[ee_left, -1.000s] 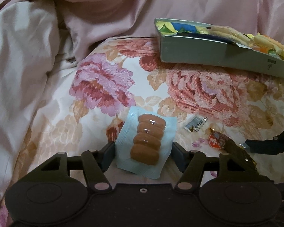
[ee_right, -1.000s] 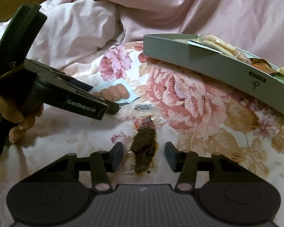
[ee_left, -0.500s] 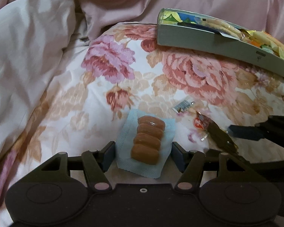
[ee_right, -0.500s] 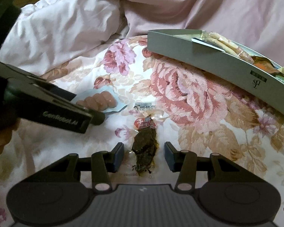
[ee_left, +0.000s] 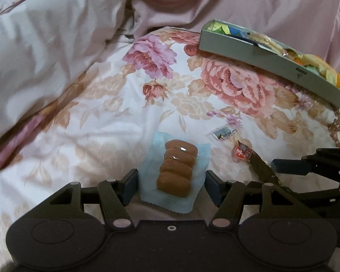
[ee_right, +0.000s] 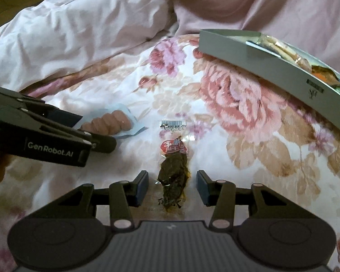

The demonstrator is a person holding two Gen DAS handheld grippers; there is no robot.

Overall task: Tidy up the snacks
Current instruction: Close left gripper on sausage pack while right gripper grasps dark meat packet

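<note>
A light blue pack of small brown sausages (ee_left: pixel 175 173) lies on the floral quilt between the jaws of my left gripper (ee_left: pixel 171 187), which is open around it. It also shows in the right wrist view (ee_right: pixel 111 124). A clear packet of dark dried snack with a red label (ee_right: pixel 173 172) lies between the open jaws of my right gripper (ee_right: pixel 172 187). That packet shows in the left wrist view (ee_left: pixel 253 161) too. A grey tray (ee_left: pixel 260 62) holding several snack packs sits at the far right, also in the right wrist view (ee_right: pixel 272 65).
The floral quilt (ee_left: pixel 124 113) covers the bed. A rumpled pink duvet (ee_left: pixel 56 45) rises at the left and back. A small clear wrapper with a barcode (ee_right: pixel 172 125) lies just beyond the dark packet. The left gripper's body (ee_right: pixel 45 136) reaches in from the left.
Both grippers have drawn back and lower, so the tray looks farther away. The jaws stay open around the same packs. The snacks have not moved on the quilt.
</note>
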